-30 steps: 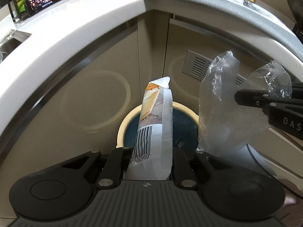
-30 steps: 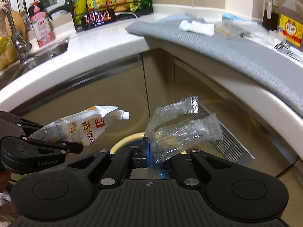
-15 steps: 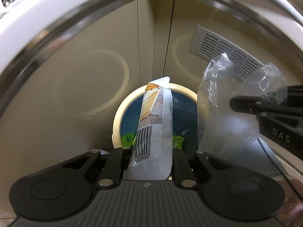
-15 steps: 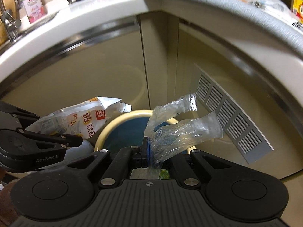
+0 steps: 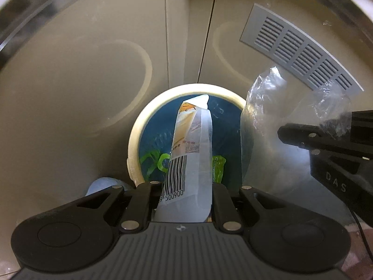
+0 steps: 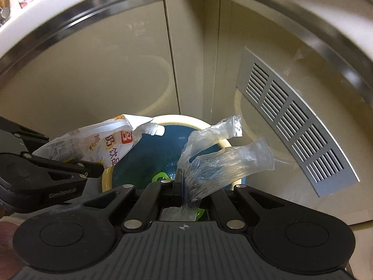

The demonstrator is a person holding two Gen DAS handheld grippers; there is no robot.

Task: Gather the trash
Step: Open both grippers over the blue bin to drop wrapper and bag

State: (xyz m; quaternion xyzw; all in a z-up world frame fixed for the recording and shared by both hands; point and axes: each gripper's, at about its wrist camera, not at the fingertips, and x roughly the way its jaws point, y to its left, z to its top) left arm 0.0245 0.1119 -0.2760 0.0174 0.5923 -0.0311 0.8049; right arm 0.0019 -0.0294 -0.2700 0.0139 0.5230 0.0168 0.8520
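The bin (image 5: 136, 140) stood on the floor in the corner where two cabinet doors (image 5: 93, 70) met, its mouth open upward and free to enter from above. Its far rim sat close against the doors, which left no way round behind it. The counter edge (image 6: 70, 23) overhung the doors, capping the room above. A vent (image 6: 291, 126) lay flush in the right door and blocked nothing. Inside the bin, green scraps (image 5: 160, 163) covered part of the blue liner. The pouch (image 5: 190, 154) and the clear wrap (image 6: 223, 161) hung over the mouth, side by side, narrowing the gap between them.
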